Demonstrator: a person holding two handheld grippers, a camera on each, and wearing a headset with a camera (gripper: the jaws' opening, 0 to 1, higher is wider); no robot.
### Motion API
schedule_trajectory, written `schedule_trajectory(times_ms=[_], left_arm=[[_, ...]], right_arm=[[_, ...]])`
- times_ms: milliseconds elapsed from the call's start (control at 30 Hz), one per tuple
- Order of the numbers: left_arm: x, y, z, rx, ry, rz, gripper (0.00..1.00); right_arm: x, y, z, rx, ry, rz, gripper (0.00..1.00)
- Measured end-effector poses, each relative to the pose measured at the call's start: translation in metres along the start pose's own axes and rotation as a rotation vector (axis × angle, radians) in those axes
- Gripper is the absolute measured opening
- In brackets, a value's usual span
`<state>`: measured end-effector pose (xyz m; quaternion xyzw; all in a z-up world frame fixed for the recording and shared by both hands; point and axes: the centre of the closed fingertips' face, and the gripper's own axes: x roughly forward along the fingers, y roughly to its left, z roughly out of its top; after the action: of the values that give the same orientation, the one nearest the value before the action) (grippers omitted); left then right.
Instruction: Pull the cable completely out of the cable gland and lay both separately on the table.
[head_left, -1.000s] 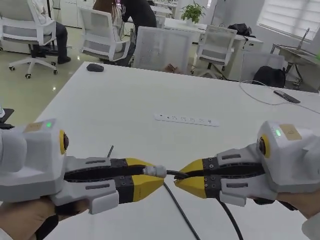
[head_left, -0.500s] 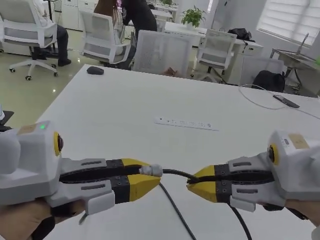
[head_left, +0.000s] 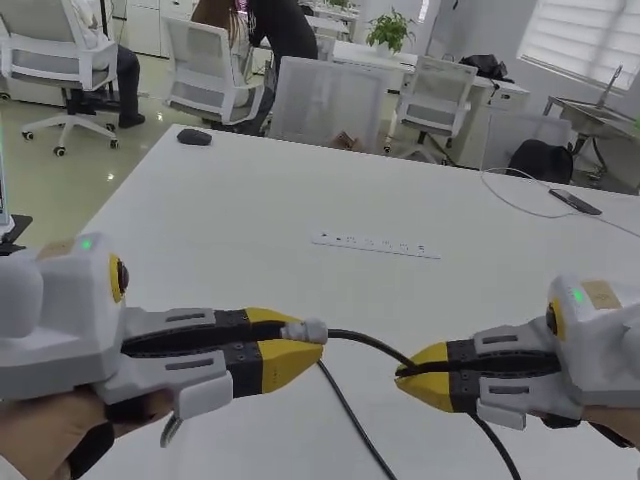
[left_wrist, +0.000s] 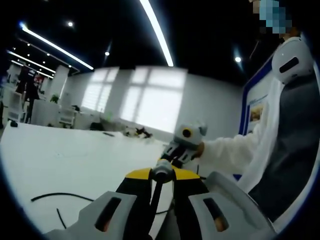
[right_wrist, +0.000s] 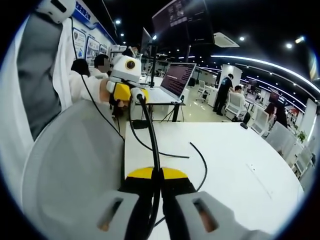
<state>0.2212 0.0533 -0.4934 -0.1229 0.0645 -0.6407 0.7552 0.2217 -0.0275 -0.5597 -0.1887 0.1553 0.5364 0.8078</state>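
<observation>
The left gripper (head_left: 303, 340), near left, has its jaws clamped on the gland (head_left: 308, 329). The right gripper (head_left: 402, 373), near right, has its jaws clamped on the cable (head_left: 365, 342). The cable leaves the gland's mouth and arches right into the right gripper, so the two are joined. Both are held above the table (head_left: 250, 200). Slack cable trails over the near table. A power strip (head_left: 372, 243) lies farther off.

Open office, swivel chairs (head_left: 205, 75), desks (head_left: 420, 60), laptop (right_wrist: 176, 79)

2x hand-held grippers (head_left: 308, 346) (head_left: 402, 378) — 1x cable (head_left: 365, 342), 1x gland (head_left: 305, 329).
</observation>
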Motion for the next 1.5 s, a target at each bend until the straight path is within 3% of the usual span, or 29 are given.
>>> schedule_trajectory(times_ms=[567,667,767,933,1067,1233,1400,1500], left_arm=[[-0.001,0.004,-0.001,-0.006,0.003,0.019,0.16],[-0.001,0.007,-0.005,-0.007,0.02,0.037,0.16],[-0.001,0.008,-0.005,-0.011,0.022,0.038,0.16],[0.0,0.009,-0.008,0.019,0.036,0.047,0.16],[0.0,0.01,-0.009,0.03,0.042,0.05,0.16],[-0.001,0.014,-0.009,0.035,0.046,0.069,0.16],[-0.001,0.014,-0.01,0.026,0.05,0.07,0.16],[0.0,0.013,-0.01,0.022,0.052,0.065,0.16]], right_arm=[[-0.001,-0.008,-0.013,0.034,0.022,-0.031,0.04],[0.001,-0.008,-0.017,0.071,0.064,-0.016,0.04],[0.003,-0.007,-0.016,0.051,0.087,-0.01,0.04],[0.006,-0.008,-0.01,0.043,0.093,-0.011,0.09],[0.006,-0.01,0.004,0.011,0.09,-0.016,0.12],[0.008,-0.007,0.034,-0.062,0.057,-0.016,0.14],[0.013,0.001,0.065,-0.114,-0.012,0.013,0.14],[0.02,0.005,0.073,-0.113,-0.037,0.039,0.14]])
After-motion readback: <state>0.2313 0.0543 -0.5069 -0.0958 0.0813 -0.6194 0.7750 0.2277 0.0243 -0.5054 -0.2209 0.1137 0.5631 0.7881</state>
